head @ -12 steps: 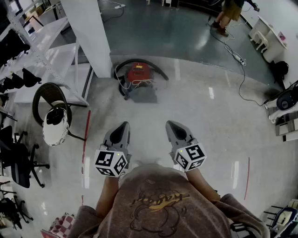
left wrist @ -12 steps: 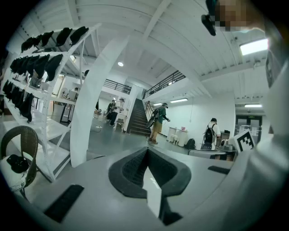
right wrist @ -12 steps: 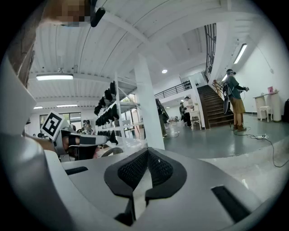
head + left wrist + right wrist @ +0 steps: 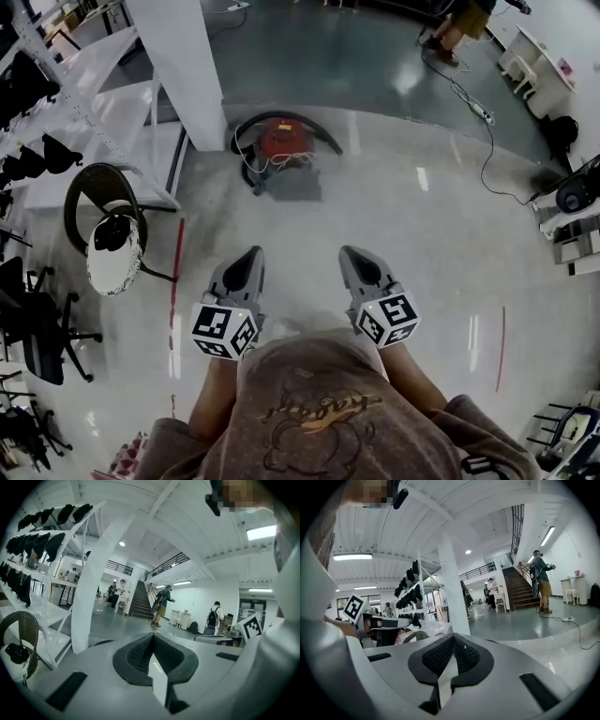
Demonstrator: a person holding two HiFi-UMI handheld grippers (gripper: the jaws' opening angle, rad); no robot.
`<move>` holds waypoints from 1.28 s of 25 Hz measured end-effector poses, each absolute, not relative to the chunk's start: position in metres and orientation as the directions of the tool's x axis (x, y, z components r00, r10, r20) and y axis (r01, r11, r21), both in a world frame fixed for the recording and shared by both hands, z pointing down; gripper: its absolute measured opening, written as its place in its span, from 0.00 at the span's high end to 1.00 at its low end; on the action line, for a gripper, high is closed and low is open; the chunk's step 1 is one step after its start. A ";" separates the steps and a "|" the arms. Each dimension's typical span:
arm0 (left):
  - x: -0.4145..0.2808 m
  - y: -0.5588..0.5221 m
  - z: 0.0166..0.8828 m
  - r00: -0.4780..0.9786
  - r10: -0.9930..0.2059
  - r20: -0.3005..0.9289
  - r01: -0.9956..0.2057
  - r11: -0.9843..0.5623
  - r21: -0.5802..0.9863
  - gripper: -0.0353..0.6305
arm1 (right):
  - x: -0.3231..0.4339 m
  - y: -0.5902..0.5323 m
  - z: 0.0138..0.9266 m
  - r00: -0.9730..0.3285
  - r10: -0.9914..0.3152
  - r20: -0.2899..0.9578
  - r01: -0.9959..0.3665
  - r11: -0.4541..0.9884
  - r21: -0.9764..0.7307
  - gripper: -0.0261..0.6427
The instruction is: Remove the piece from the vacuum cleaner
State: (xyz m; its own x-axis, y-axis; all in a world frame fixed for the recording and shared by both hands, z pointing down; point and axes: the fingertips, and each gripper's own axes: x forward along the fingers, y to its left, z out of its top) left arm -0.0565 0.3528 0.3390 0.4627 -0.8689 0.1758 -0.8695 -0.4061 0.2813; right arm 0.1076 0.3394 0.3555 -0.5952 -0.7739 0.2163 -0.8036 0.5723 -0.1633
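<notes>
vacuum cleaner (image 4: 281,142), red, stands beside white pillar (image 4: 178,56).

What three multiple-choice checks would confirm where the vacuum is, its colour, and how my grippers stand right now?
1. Where is the vacuum?
A. On the floor ahead, beside the white pillar
B. Held in a gripper
C. Right at the person's feet

2. What colour is its body?
A. Blue
B. Red
C. Yellow

3. How do the left gripper and right gripper stand?
A. Both shut, nothing between the jaws
B. Both wide open
C. One open, one shut

Answers:
1. A: the head view shows it on the floor by the pillar's foot, well ahead of both grippers.
2. B: its body shows red, with a black hose curled round it.
3. A: each gripper view shows its pads meeting with nothing between them.
</notes>
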 end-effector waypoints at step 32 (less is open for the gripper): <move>-0.052 0.125 0.340 0.449 -0.873 0.190 -0.873 -0.383 0.302 0.95 | 0.106 0.105 0.361 -0.659 -0.718 0.224 -0.752 0.635 -0.175 0.96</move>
